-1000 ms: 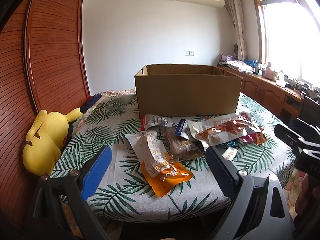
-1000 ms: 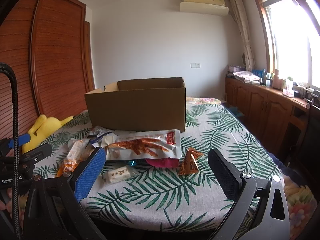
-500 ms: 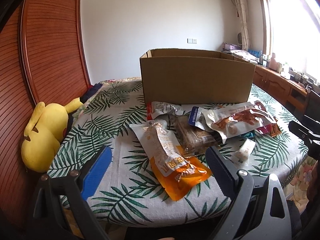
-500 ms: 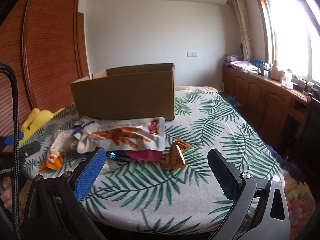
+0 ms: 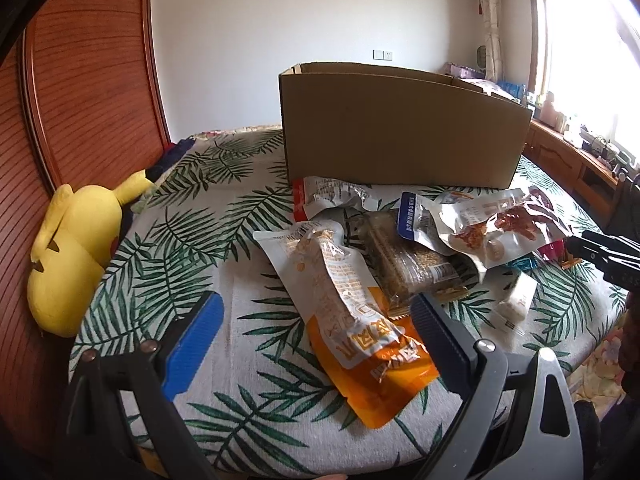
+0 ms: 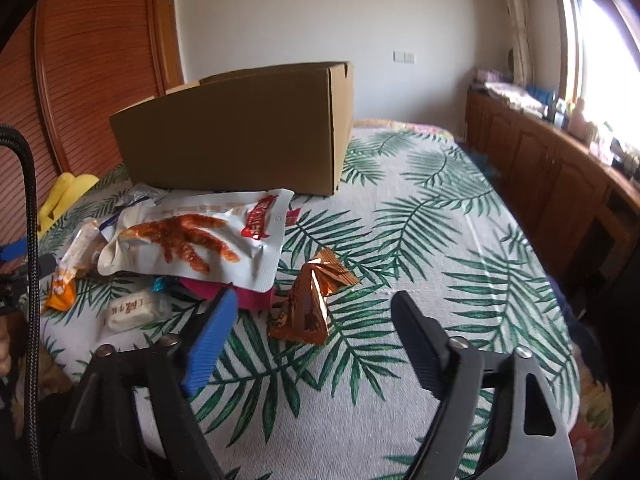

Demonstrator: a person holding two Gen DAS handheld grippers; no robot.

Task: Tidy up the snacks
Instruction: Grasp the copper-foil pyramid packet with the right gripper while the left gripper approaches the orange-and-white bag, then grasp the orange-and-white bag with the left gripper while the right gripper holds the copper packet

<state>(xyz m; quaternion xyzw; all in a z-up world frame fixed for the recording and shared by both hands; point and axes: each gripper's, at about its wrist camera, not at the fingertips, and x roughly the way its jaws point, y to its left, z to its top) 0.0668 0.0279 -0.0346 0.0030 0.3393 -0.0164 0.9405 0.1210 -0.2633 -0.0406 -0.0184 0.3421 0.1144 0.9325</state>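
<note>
An open cardboard box stands on a leaf-print bed cover; it also shows in the right wrist view. Snack packets lie in front of it. My left gripper is open, its jaws either side of an orange-and-white pouch. My right gripper is open, with an orange triangular packet just ahead between its jaws. A white chicken-feet pouch and a small white packet lie to its left.
A yellow plush toy lies at the bed's left edge by a wooden wardrobe. Wooden cabinets run along the right under the window. A clear cracker pack and a blue-and-white packet lie mid-pile.
Both grippers have moved forward and down toward the snacks. The orange-and-white pouch and the triangular packet now sit closer between the open jaws.
</note>
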